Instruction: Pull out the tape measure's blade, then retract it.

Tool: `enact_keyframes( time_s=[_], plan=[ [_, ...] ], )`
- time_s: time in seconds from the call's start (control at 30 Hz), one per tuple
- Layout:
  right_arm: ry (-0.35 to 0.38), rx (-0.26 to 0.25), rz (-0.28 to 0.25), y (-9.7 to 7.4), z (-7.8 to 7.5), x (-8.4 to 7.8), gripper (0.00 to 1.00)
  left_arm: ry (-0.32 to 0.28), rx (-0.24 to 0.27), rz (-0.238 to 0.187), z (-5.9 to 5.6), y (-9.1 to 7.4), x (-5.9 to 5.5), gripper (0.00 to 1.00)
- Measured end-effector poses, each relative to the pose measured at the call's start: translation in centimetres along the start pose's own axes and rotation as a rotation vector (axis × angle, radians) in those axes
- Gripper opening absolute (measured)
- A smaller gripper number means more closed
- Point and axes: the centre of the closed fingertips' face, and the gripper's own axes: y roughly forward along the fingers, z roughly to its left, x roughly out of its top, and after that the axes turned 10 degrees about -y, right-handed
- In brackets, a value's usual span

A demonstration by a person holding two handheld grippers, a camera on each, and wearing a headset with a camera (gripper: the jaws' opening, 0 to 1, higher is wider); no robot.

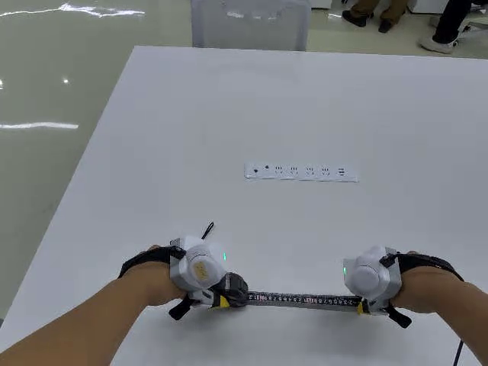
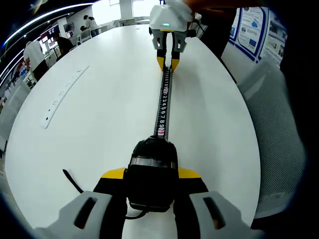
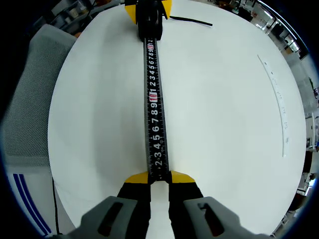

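Observation:
The black tape measure case (image 2: 152, 172) sits between the yellow-tipped jaws of my left gripper (image 2: 152, 174), which is shut on it. Its dark blade (image 2: 163, 102) with white numbers runs straight across the white table to my right gripper (image 2: 168, 56). In the right gripper view the blade (image 3: 154, 119) ends between that gripper's jaws (image 3: 158, 177), shut on the blade's tip, with the case (image 3: 149, 17) at the far end. In the head view the left gripper (image 1: 216, 300) holds the case (image 1: 232, 292), the blade (image 1: 303, 299) lies near the table's front edge, and the right gripper (image 1: 360, 306) grips its end.
A white power strip (image 1: 300, 171) lies flat mid-table, beyond the grippers. A thin black strap (image 1: 207, 229) trails on the table by the left gripper. The table's front edge (image 1: 305, 358) is close below the blade. A chair back (image 1: 250, 23) stands at the far side.

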Motion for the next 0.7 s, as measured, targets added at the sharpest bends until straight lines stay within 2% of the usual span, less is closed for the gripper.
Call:
enact_keyframes(
  time_s=[0.23, 0.33, 0.5, 0.7],
  plan=[
    [0.022, -0.004, -0.004, -0.28, 0.05, 0.12, 0.12, 0.0, -0.002, 0.0, -0.12, -0.11, 0.12, 0.31],
    [-0.006, 0.001, -0.01, -0.22, 0.05, 0.05, 0.12, 0.0, -0.001, 0.002, -0.01, 0.0, 0.02, 0.3],
    [0.0, -0.002, -0.026, -0.06, -0.02, -0.38, 0.11, -0.004, 0.004, -0.003, -0.14, -0.1, 0.1, 0.3],
    [0.004, 0.0, -0.006, -0.03, 0.03, -0.53, 0.11, -0.005, -0.001, -0.003, -0.08, -0.08, 0.15, 0.3]
  ],
)
